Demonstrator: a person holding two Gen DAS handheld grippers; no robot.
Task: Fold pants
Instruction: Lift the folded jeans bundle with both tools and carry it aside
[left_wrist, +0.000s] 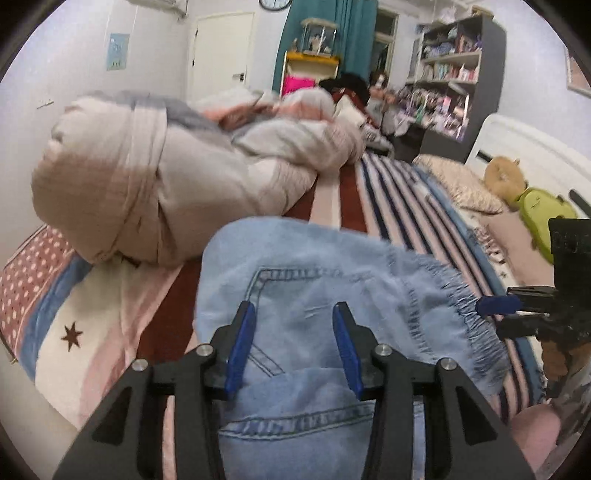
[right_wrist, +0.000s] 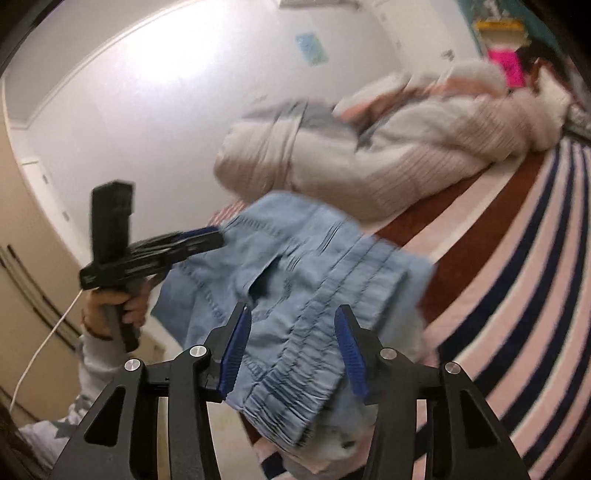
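Light blue denim pants (left_wrist: 317, 295) lie folded into a compact stack on the striped bed cover, with a back pocket and a frayed hem showing. My left gripper (left_wrist: 293, 314) is open just above the denim, its blue pads apart and nothing between them. In the right wrist view the pants (right_wrist: 314, 266) show their gathered elastic waistband toward me. My right gripper (right_wrist: 293, 314) is open over that waistband. The left gripper (right_wrist: 207, 236) also shows there at the stack's left edge, held in a hand. The right gripper (left_wrist: 498, 304) shows at the right edge of the left wrist view.
A bundled grey and pink duvet (left_wrist: 166, 166) lies behind the pants. The striped cover (left_wrist: 406, 192) runs right toward a pillow (left_wrist: 461, 181) and a plush toy (left_wrist: 524, 192). The bed edge drops to the floor (right_wrist: 229, 424) below the stack. Shelves (left_wrist: 454, 74) stand far back.
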